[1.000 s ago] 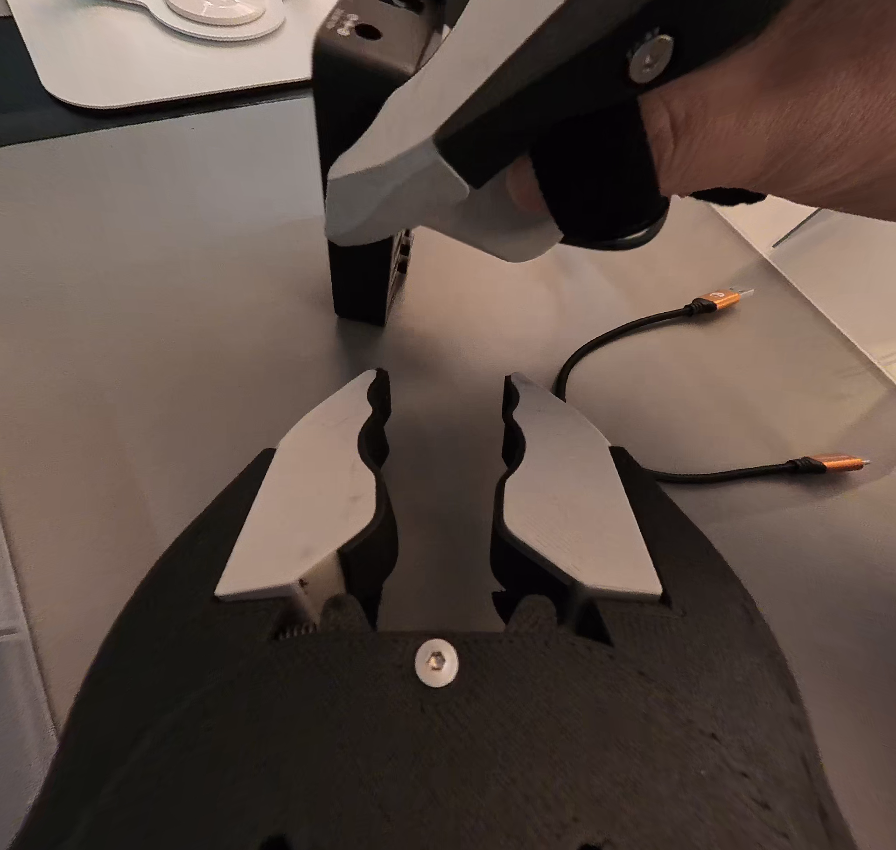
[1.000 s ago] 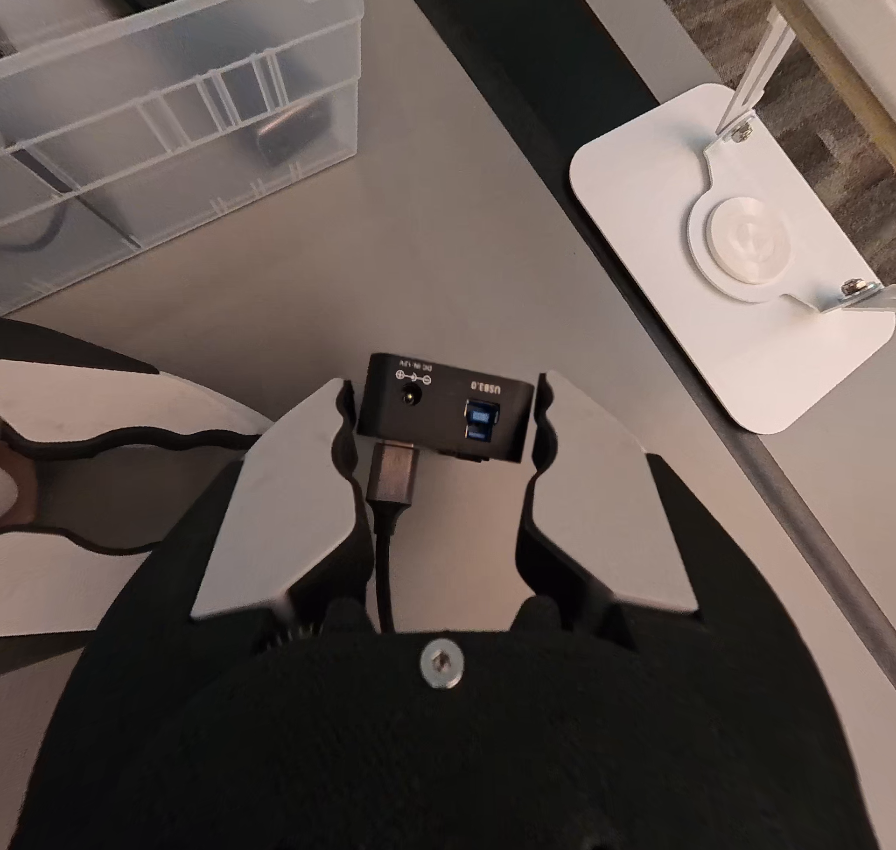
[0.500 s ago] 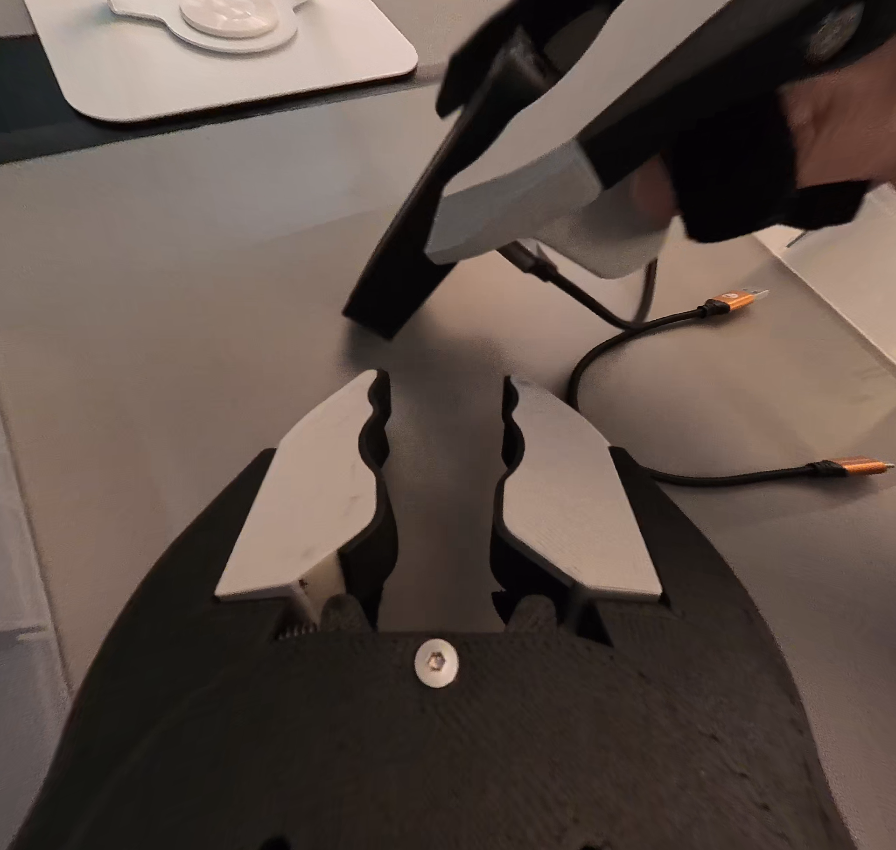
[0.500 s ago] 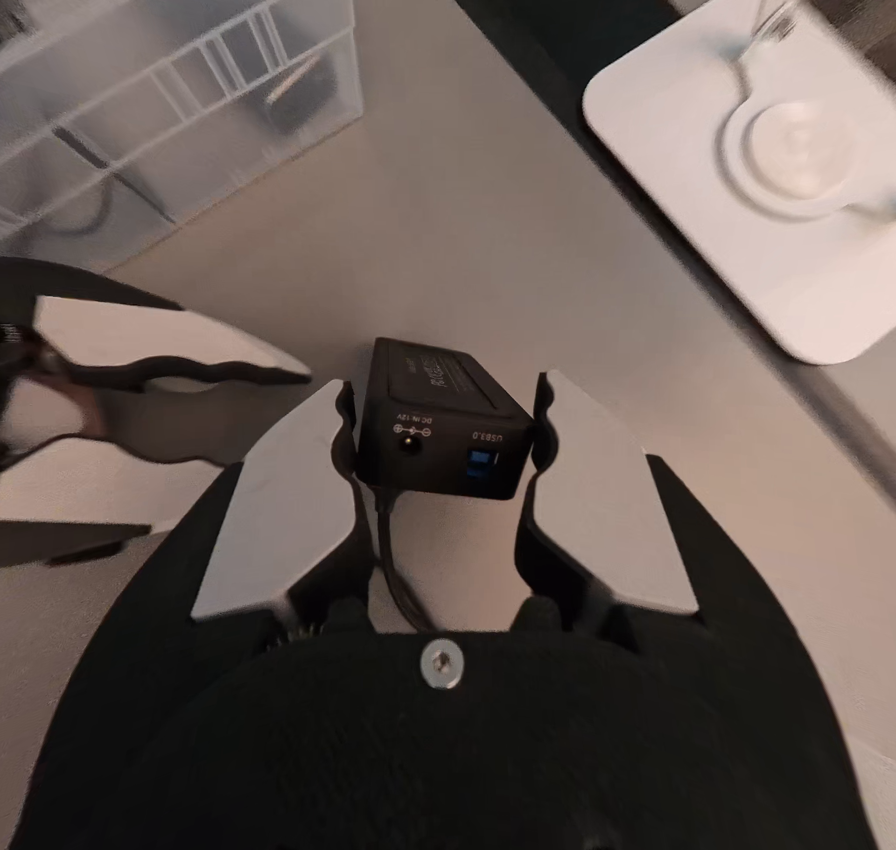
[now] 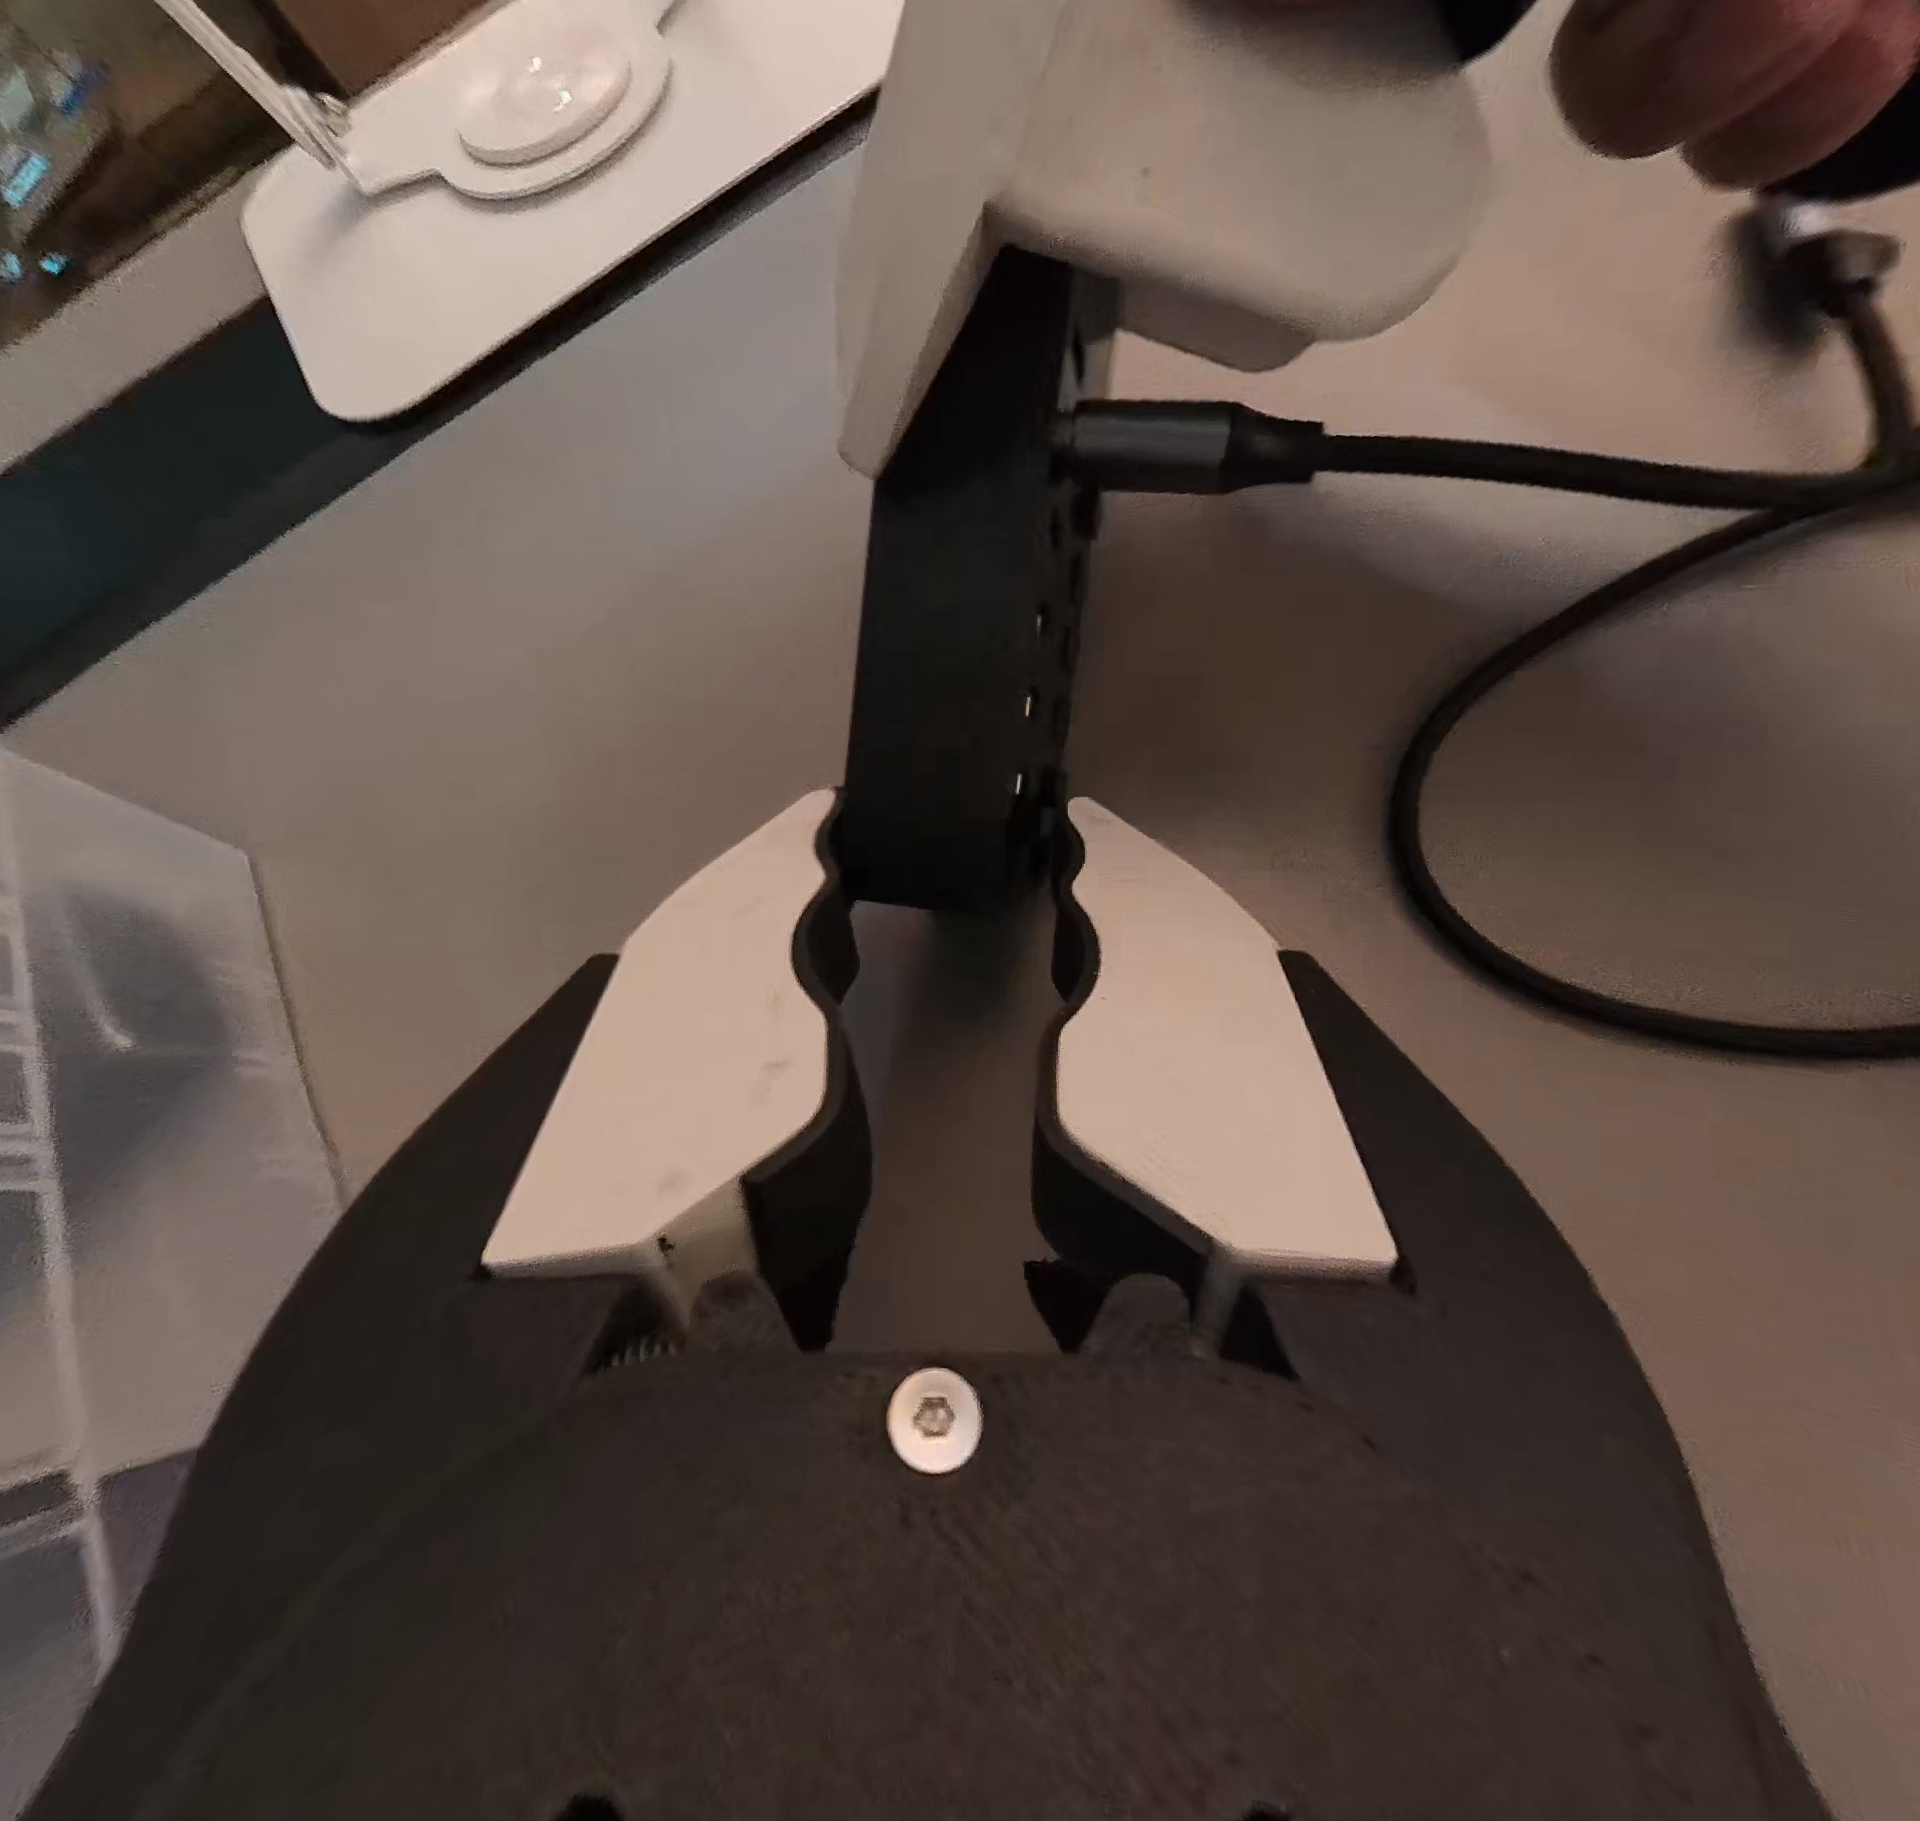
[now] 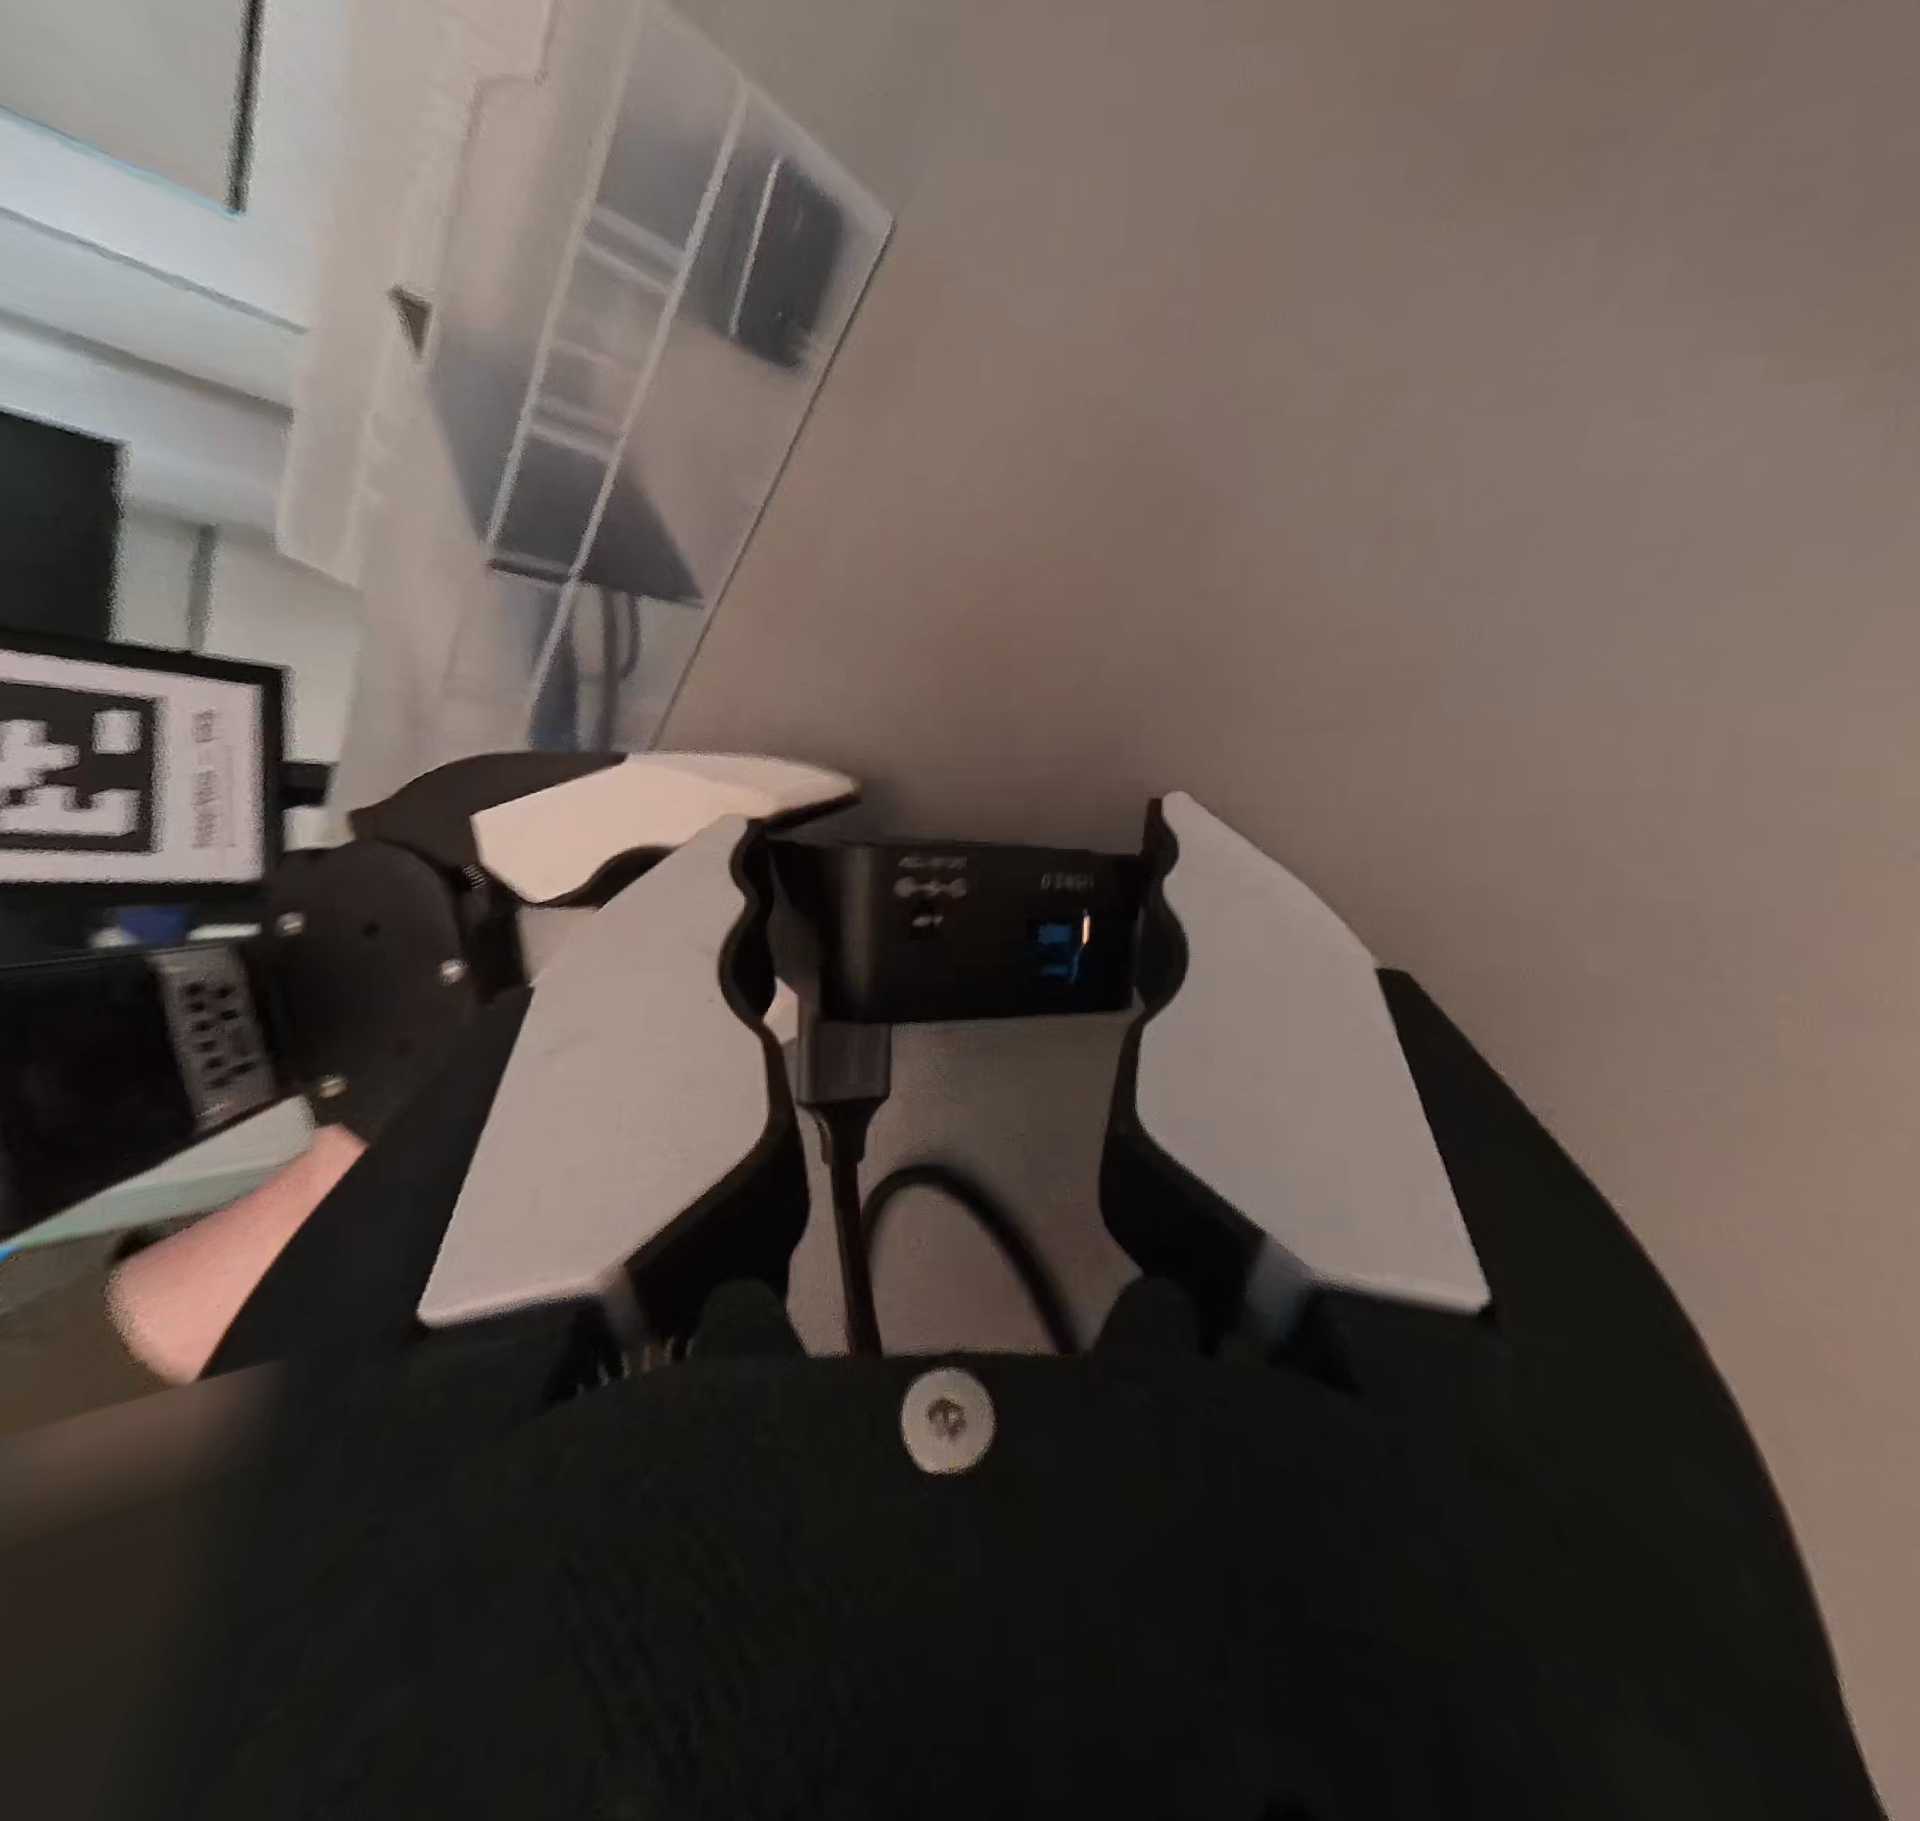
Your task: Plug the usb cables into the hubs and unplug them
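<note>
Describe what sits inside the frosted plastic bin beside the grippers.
Through the frosted plastic bin, the right wrist view shows dark blocky shapes in its divided compartments and what looks like thin cables lower down. The cloudy walls and blur hide what they are; nothing more is clear.
</note>
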A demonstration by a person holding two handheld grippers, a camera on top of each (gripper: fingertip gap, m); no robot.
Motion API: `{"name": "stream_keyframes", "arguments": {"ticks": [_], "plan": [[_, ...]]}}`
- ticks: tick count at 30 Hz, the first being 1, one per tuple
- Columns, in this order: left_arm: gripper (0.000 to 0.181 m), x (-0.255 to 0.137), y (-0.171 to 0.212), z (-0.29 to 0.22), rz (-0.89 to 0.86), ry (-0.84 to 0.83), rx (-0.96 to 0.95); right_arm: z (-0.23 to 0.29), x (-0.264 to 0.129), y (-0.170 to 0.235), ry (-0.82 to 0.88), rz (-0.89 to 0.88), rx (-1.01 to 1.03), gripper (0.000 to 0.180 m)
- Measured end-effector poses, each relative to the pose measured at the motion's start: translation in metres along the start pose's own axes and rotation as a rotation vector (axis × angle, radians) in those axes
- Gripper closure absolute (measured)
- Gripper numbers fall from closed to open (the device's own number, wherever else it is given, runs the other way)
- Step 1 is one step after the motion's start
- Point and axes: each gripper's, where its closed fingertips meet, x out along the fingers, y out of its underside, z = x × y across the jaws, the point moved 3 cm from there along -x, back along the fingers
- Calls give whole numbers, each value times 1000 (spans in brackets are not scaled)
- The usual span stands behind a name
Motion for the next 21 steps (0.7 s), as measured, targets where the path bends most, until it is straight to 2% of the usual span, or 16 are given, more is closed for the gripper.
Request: {"name": "stream_keyframes", "arguments": {"ticks": [6, 8, 11, 13, 18, 21], "plan": [[154, 8, -5, -1, -2, 50, -46, -21, -6, -6, 185, -1, -67, 108], [154, 9, -6, -1, -2, 52, -52, -29, -12, -9, 264, -1, -78, 99], [154, 8, -5, 0, -2, 56, -62, -23, -26, -15, 336, -24, -147, 100], [154, 5, -5, 1, -13, 24, -47, -9, -41, -19, 402, -62, -220, 100], [131, -32, -16, 3, -100, -113, 36, 60, -97, -14, 531, -283, -401, 110], [136, -54, -39, -23, -214, -39, 78, 111, -141, 2, 531, -439, -502, 118]]}}
